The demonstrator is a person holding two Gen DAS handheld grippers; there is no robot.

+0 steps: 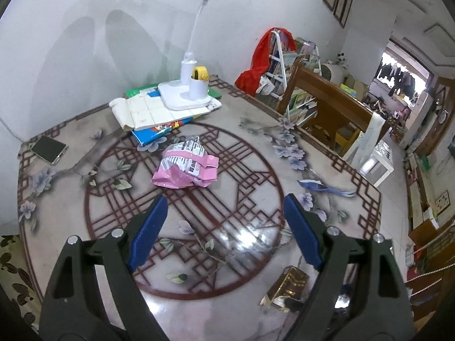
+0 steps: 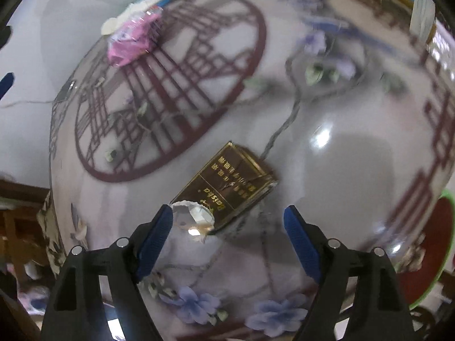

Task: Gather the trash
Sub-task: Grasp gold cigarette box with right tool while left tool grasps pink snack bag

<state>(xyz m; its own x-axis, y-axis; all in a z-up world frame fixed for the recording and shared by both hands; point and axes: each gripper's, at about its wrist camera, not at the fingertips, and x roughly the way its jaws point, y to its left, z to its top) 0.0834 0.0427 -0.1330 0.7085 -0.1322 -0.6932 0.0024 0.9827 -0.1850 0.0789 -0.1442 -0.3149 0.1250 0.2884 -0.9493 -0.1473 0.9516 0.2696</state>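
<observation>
- Currently left gripper (image 1: 224,207) is spread wide with nothing between its blue pads, angled down over the table (image 1: 256,147).
- Right gripper (image 2: 229,217) is likewise spread and empty, pointing steeply down at the tabletop.
- Trash item one: brown-and-gold carton (image 2: 227,182), flattened, lying just past the right fingertips at 12 o'clock, with its torn foil end (image 2: 193,216) almost at the left-side pad.
- Trash item two: pink wrapper (image 1: 186,164), crumpled, near the centre of the red lattice circle, at 11 o'clock from the left gripper and clearly apart from it.
- Step in hand, my read: each gripper lining up on its own piece.
- To do it well: right one should straddle the carton across its narrow side, come down flat, and close only once both pads flank it; it lies flat on a glossy top and may slide.
- Left one should advance toward 11 o'clock and pinch a raised crease of the wrapper.
- Only the left view shows the desk lamp (image 1: 187,85), book stack (image 1: 159,113), phone (image 1: 49,149) and wooden chair (image 1: 327,105).
- Only the right view shows the carton's gold lettering and a green-rimmed bowl (image 2: 438,244) at 3 o'clock; that view is motion-blurred.
</observation>
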